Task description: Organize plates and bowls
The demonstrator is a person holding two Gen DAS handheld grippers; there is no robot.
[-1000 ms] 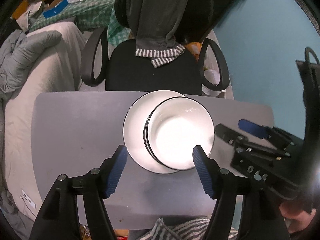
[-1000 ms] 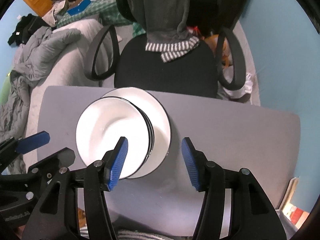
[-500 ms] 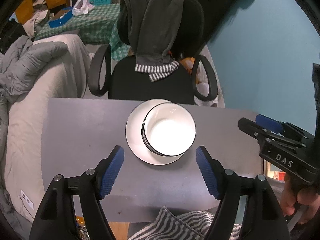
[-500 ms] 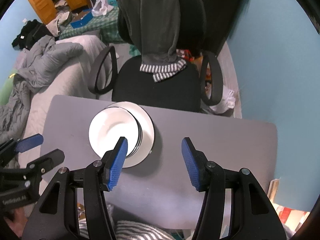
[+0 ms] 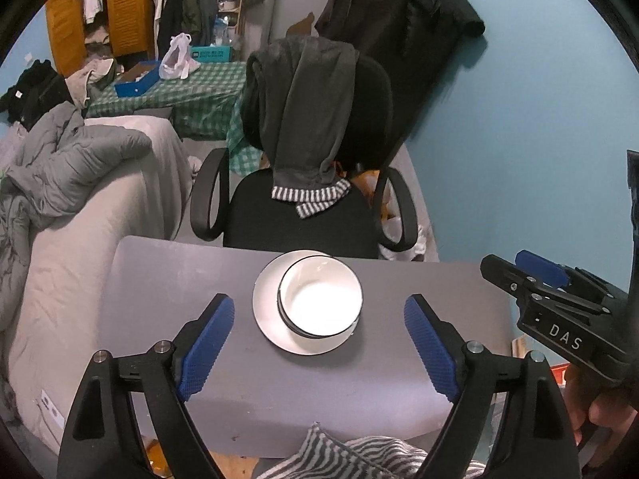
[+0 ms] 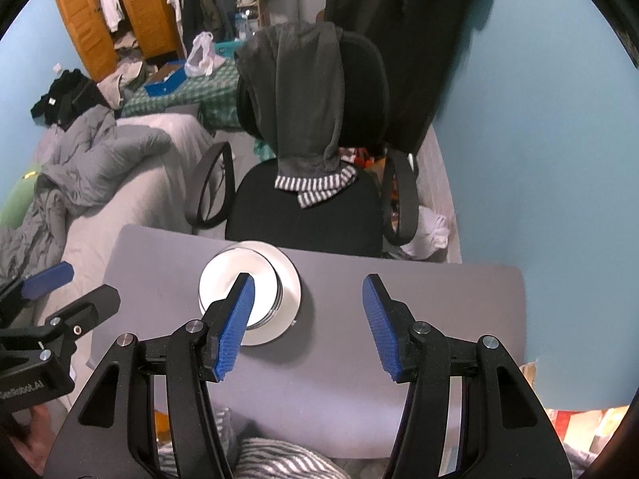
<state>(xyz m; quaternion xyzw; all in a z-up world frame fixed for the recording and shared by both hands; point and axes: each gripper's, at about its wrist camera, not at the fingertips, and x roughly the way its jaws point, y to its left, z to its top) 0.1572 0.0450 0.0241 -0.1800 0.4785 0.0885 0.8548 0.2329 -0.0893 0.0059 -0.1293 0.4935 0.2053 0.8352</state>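
Bowls [image 5: 320, 299]: white w/ black rim, nested stack (at least two rims visible from left wrist view), sitting on white plate [image 5: 268, 315], off-centre toward plate's right/far side. Plate lies flat on grey table [image 5: 167, 279], near far edge, roughly mid-width. In right wrist view, same stack [image 6: 223, 275] and plate [image 6: 291, 291] appear left of centre, partly covered by that gripper's left finger pad.

Left gripper [image 5: 319, 343]: jaws spread wide, nothing between them; blue ribbed pads [image 5: 207, 343] either side of the plate in frame, above table, not touching plate or bowls.

Right gripper [image 6: 309, 327]: jaws spread wide, empty; above table, to the right of the stack. Seen also at right edge of left wrist view [image 5: 555, 303], black body w/ "DAS" lettering, person's hand [image 5: 599, 407] on it.

Misc. items:
- Office chair [image 5: 303, 215], black w/ armrests, just beyond table's far edge; dark grey garment [image 5: 307, 111] w/ striped cuff draped over backrest.
- Bed [image 5: 80, 215] w/ grey duvet, left of table.
- Green checked cloth [image 5: 191, 92] on surface further back, w/ blue box [image 5: 137, 80] and white bag [image 5: 177, 58] on it.
- Orange wardrobe doors [image 5: 120, 4], clothes rack beside.
- Dark coat [image 5: 399, 24] hanging on blue wall.
- Striped fabric [image 5: 339, 459] at near edge, below table.
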